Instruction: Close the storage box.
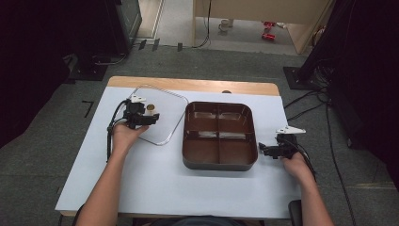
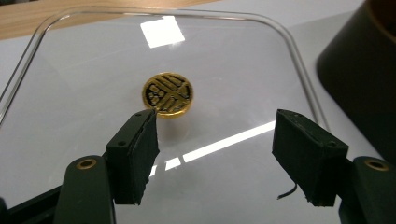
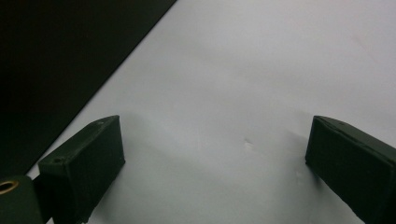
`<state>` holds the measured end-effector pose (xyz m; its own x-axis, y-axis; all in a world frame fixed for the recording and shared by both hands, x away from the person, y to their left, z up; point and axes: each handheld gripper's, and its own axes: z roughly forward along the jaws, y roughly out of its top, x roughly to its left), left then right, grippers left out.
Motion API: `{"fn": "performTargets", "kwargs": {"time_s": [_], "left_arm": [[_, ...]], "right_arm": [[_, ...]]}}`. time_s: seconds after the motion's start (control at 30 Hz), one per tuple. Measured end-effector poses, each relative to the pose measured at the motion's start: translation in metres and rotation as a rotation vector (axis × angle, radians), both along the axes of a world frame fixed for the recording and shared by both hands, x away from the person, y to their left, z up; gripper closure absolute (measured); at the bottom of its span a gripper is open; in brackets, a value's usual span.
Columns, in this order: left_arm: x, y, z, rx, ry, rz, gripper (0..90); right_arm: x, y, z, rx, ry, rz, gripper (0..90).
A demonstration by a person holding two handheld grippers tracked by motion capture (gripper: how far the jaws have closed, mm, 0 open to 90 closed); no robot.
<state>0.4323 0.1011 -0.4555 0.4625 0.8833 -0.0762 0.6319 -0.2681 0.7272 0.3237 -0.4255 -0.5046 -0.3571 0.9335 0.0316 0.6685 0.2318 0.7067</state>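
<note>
A clear plastic lid (image 1: 160,117) lies flat on the white tabletop, left of a brown four-compartment tray (image 1: 219,160). In the lid's middle sits a round gold knob with a black pattern (image 2: 167,94) (image 1: 150,109). My left gripper (image 2: 215,144) (image 1: 151,117) hovers over the lid (image 2: 93,70), jaws apart, with the knob just beyond its left fingertip and nothing between the pads. My right gripper (image 3: 210,163) (image 1: 263,150) rests on the table right of the tray, open and empty; the tray's dark wall (image 3: 56,60) is at its left.
The white sheet (image 1: 155,183) covers a wooden table whose far edge (image 1: 193,85) is bare. The tray's compartments look empty. Cables run over the floor at the right (image 1: 324,117), and dark stands flank the table.
</note>
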Motion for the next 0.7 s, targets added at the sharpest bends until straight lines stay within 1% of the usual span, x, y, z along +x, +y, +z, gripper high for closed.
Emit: {"fn": "performTargets", "kwargs": {"time_s": [0.1, 0.13, 0.17, 0.23, 0.33, 0.37, 0.4, 0.43, 0.47, 0.5, 0.53, 0.57, 0.6, 0.67, 0.7], "left_arm": [[0.009, 0.000, -0.005, 0.006, 0.002, 0.016, 32.0], [0.012, 0.000, -0.006, 0.010, -0.004, 0.020, 32.0], [0.016, 0.000, -0.008, 0.013, -0.008, 0.027, 34.2], [0.021, 0.000, -0.011, 0.028, -0.004, 0.034, 34.8], [0.027, -0.001, -0.016, 0.023, -0.002, 0.051, 38.0], [0.030, -0.002, -0.020, 0.029, -0.006, 0.061, 40.8], [0.030, -0.002, -0.020, 0.029, -0.006, 0.061, 42.0], [0.032, -0.003, -0.022, 0.031, -0.010, 0.066, 42.0], [0.033, -0.003, -0.025, 0.035, -0.015, 0.069, 43.8], [0.034, -0.003, -0.026, 0.040, -0.017, 0.069, 49.6], [0.035, -0.004, -0.027, 0.043, -0.025, 0.071, 49.6], [0.035, -0.003, -0.027, 0.036, -0.033, 0.071, 57.7], [0.035, -0.003, -0.027, 0.036, -0.033, 0.071, 58.1], [0.035, -0.002, -0.027, 0.021, -0.025, 0.074, 58.7], [0.035, -0.002, -0.026, 0.024, -0.023, 0.077, 58.8]], "right_arm": [[0.000, 0.000, 0.000, -0.001, -0.001, 0.000, 3.9], [0.000, 0.000, 0.000, -0.001, -0.001, 0.000, 3.9], [0.000, 0.000, 0.000, 0.000, 0.000, 0.000, 3.9], [0.000, 0.000, 0.000, -0.001, 0.000, 0.000, 3.8], [0.000, 0.000, 0.000, -0.001, 0.000, 0.000, 3.9], [0.000, 0.000, 0.000, -0.001, 0.000, 0.000, 3.9], [0.000, 0.000, 0.000, -0.001, 0.000, 0.000, 3.9], [0.000, 0.000, 0.000, -0.001, 0.000, 0.000, 3.9], [0.000, 0.000, 0.000, -0.001, 0.000, -0.001, 3.9], [0.000, 0.000, 0.000, -0.002, 0.000, 0.000, 3.9], [0.000, 0.000, 0.000, -0.002, 0.000, 0.000, 3.9], [0.000, 0.000, 0.000, -0.002, 0.000, 0.000, 3.9], [0.000, 0.000, 0.000, -0.002, 0.000, 0.000, 3.9], [0.000, 0.000, 0.000, -0.002, 0.000, 0.000, 3.9], [0.000, 0.000, 0.000, -0.002, 0.000, 0.000, 3.9]]}}
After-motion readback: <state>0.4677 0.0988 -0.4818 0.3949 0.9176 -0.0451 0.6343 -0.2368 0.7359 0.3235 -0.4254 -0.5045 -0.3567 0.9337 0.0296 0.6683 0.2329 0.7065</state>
